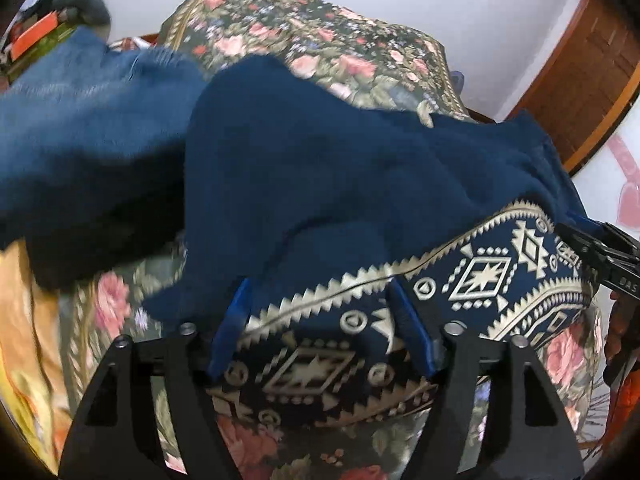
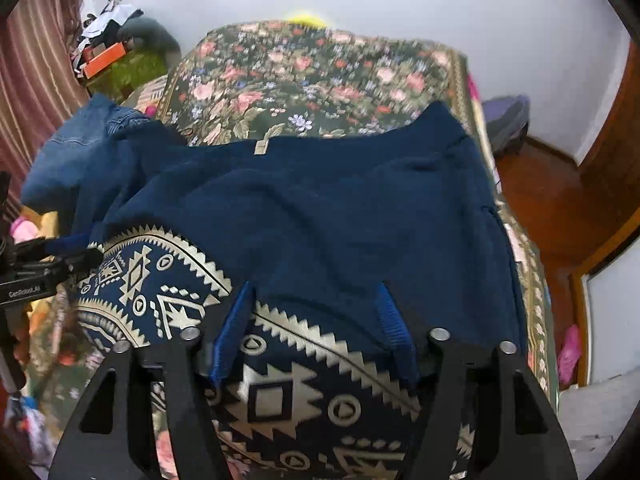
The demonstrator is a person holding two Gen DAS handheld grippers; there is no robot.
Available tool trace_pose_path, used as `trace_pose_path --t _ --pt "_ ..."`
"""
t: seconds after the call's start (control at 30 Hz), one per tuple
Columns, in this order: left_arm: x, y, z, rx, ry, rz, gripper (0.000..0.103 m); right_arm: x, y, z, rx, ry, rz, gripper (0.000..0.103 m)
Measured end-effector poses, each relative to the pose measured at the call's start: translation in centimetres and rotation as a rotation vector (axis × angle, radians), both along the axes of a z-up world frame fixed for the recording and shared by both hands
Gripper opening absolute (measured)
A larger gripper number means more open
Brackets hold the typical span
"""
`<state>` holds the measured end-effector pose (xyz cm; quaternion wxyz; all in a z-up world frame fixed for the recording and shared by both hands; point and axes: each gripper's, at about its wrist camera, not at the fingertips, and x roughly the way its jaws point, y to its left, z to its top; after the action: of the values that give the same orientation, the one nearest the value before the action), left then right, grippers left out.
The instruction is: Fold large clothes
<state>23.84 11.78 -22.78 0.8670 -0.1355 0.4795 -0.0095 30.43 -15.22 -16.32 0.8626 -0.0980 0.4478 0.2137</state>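
Observation:
A large navy garment (image 1: 304, 176) with a cream geometric pattern band (image 1: 488, 272) lies on a floral bedspread (image 1: 304, 36). It also shows in the right wrist view (image 2: 320, 208), pattern band (image 2: 160, 280) at the near edge. My left gripper (image 1: 324, 320) has its blue fingers wide apart, with the patterned cloth lying between them. My right gripper (image 2: 316, 320) is the same: fingers spread, cloth between them. Each gripper shows at the side of the other's view, the right one (image 1: 600, 252) and the left one (image 2: 48, 264), at the patterned edge.
A pair of blue jeans (image 2: 80, 148) lies at the bed's left side. Clutter with an orange box (image 2: 108, 60) sits at the back left. A wooden door (image 1: 592, 76) and red-brown floor (image 2: 556, 200) are to the right. A white wall stands behind the bed.

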Motion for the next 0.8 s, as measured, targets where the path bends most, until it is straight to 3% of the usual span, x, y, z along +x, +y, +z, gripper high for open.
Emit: trace_pose_path --t 0.17,0.3,0.43,0.57,0.8 --pt "-1.9 0.6 0.3 -0.043 -0.002 0.023 0.074 -0.1 -1.7 0.7 0.056 0.056 -0.043 0.074" --pt "-3.3 1.3 1.3 -0.047 0.003 0.054 0.074 -1.0 -1.5 1.4 0.032 0.050 -0.041 0.074" --pt "-5.4 3.2 2.4 -0.054 -0.013 0.166 0.074 -2.2 -0.5 2.5 -0.009 0.009 -0.011 0.074" --pt "-7.6 5.8 1.9 -0.218 -0.009 0.287 0.074 -3.4 1.0 4.8 0.000 -0.075 0.023 0.074" --pt "-8.6 6.6 -2.7 -0.526 0.085 0.336 0.074 -4.0 3.8 5.0 0.029 -0.081 0.070 0.075"
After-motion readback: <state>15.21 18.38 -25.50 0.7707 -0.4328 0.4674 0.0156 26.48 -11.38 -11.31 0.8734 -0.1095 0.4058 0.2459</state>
